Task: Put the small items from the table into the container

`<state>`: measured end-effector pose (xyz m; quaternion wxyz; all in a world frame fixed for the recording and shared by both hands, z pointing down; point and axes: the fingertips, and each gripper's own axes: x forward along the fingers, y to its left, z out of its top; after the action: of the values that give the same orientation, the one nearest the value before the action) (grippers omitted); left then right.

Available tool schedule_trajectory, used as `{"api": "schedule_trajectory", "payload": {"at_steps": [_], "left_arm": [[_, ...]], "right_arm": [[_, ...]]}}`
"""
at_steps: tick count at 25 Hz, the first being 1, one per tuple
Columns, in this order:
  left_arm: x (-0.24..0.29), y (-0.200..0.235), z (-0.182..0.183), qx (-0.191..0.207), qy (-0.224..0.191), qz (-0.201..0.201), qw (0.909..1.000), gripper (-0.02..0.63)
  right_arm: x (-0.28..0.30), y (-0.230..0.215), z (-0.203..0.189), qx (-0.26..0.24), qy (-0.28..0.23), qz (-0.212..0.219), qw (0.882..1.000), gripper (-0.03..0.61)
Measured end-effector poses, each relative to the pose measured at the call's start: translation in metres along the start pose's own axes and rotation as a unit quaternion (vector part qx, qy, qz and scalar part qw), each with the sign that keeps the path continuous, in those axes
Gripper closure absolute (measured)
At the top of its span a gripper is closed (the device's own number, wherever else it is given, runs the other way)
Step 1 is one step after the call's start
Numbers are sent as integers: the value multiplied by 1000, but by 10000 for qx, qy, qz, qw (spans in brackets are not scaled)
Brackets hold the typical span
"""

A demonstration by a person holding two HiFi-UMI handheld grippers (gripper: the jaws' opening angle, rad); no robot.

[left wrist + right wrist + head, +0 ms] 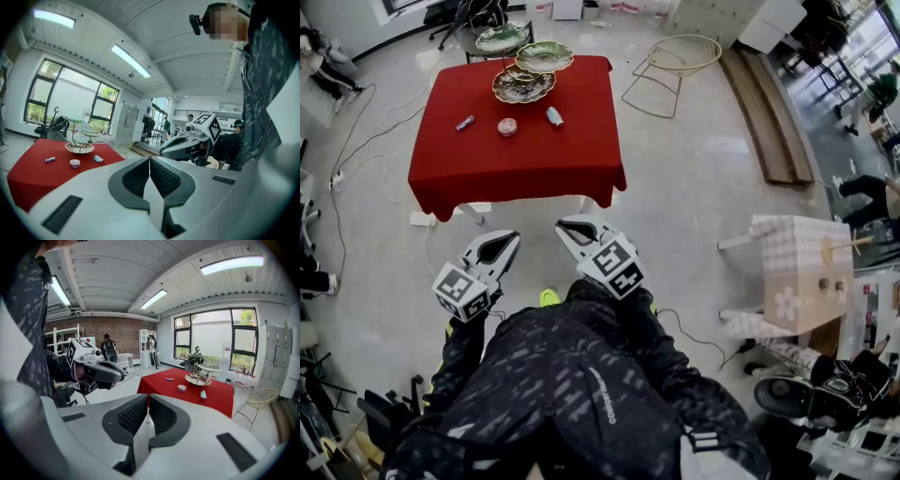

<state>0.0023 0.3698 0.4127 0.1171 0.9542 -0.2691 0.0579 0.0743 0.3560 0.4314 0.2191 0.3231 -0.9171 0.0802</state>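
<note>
One red table carries three small items in a loose row: a packet, a round pink tin and a blue tube. All three lie apart from each other, just in front of one stand with three dishes at the far edge. Two grippers hang side by side short of the table. The left gripper and the right gripper each have their jaws pressed together on nothing.

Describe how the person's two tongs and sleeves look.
Both the left tongs and right tongs are light grey shells with black ribbed pads, each carrying a white cube with black square markers. The sleeves are dark with a pale dashed pattern.
</note>
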Motion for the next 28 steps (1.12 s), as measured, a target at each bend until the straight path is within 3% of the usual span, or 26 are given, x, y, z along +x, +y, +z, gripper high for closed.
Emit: {"api": "schedule_trajectory", "payload": {"at_steps": [13,28], "left_arm": [[-8,31,6,52,-79,343,9994,600],[39,115,15,-122,117,626,9979,600]], "right_arm": [[27,-15,9,-92,98,22,9999,557],[95,-100,23,8,144,161,9998,555]]}}
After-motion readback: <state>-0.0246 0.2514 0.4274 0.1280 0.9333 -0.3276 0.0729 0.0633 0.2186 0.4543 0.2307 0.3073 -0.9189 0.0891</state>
